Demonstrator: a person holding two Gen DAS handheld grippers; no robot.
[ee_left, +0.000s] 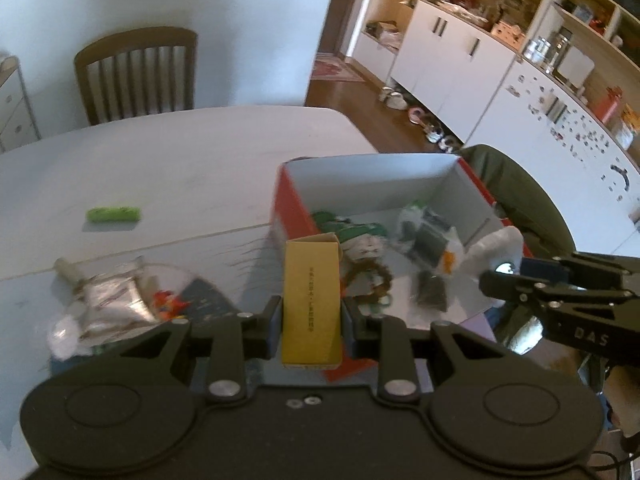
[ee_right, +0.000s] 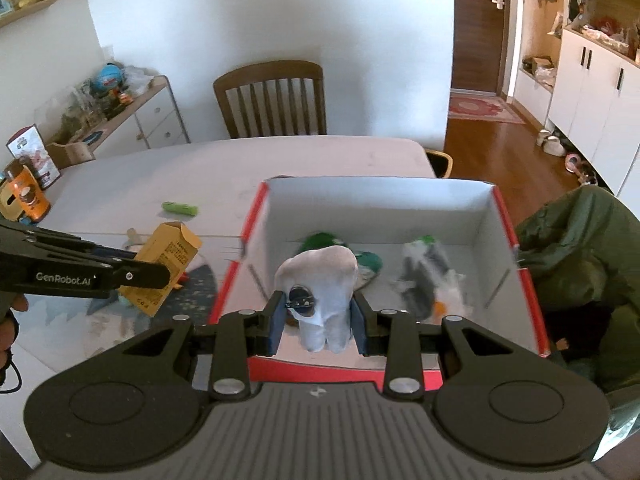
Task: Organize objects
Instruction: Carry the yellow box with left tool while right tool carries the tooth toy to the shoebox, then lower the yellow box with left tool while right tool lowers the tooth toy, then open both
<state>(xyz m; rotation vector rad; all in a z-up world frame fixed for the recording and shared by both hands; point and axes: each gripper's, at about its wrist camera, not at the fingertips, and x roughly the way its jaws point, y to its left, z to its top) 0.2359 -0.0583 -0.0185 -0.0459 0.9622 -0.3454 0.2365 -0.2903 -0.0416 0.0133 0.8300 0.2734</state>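
Note:
My left gripper [ee_left: 311,312] is shut on a yellow carton [ee_left: 311,300], held upright just left of the red box [ee_left: 288,208]. The same carton [ee_right: 166,268] shows in the right wrist view beside the box's left wall. My right gripper [ee_right: 318,314] is shut on a white tooth-shaped plush [ee_right: 322,292], held above the near end of the red box [ee_right: 520,248]. That plush [ee_left: 500,252] appears at the box's right side in the left wrist view. Inside the box lie green items [ee_right: 332,244] and a grey-and-white packet [ee_right: 430,280].
A green tube [ee_left: 114,214] lies alone on the white table [ee_left: 180,160]. A foil pouch [ee_left: 116,300] and small clutter sit on a mat at the near left. A wooden chair [ee_right: 272,100] stands at the far side. A green jacket [ee_right: 580,256] hangs right of the box.

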